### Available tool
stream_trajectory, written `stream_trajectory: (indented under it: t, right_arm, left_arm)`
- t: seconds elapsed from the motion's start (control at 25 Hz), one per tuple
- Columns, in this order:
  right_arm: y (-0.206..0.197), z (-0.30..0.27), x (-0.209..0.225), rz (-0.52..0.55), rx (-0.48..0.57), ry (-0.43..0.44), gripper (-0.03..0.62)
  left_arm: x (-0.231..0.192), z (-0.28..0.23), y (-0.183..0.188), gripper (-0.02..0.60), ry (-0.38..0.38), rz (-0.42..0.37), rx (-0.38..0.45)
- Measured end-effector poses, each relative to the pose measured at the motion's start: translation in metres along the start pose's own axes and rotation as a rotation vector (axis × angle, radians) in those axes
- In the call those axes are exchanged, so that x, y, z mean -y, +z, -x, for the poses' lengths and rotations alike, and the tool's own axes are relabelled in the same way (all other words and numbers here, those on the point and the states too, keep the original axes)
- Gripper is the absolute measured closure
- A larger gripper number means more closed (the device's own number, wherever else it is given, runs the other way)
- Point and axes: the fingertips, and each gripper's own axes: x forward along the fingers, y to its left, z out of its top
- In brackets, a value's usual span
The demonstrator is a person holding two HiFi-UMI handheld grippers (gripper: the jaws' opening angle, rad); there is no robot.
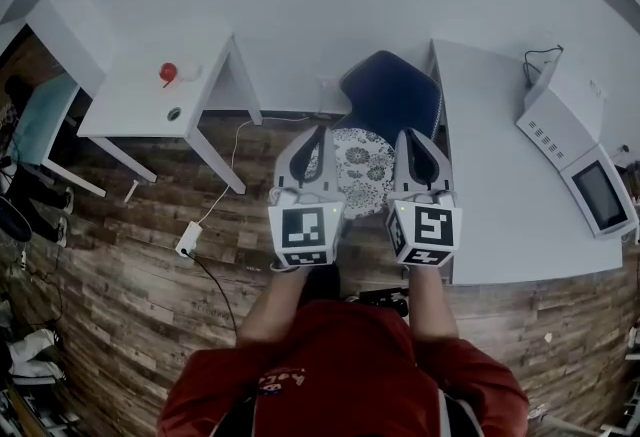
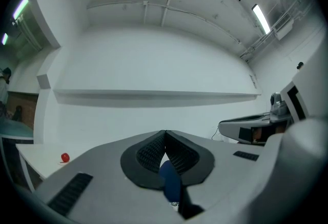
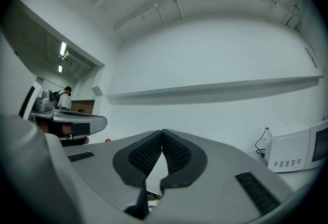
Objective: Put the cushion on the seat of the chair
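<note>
Left gripper [image 1: 320, 133] and right gripper [image 1: 411, 135], both pressed together, flank the round floral cushion [image 1: 357, 168] on the dark blue chair [image 1: 390, 95]; your nudge could dislodge it.

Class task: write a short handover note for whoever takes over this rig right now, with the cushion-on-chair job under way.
Left gripper: jaws shut, tips together, nothing pinched.
Right gripper: the same.
Cushion: lies over the seat of the blue chair, between the two grippers.
Done: the cushion looks placed and let go.
Left: check that it sits flat on the seat, then probably draw both grippers back.
</note>
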Motion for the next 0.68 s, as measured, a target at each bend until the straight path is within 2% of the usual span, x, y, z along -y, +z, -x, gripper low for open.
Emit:
stream_trajectory:
  t: [0.68]
  right_arm:
    - [0.001,0.002,0.009,0.002,0.000,-0.028,0.566]
  left_arm:
    - [0.000,0.002,-0.004,0.554,-0.002,0.005,0.001]
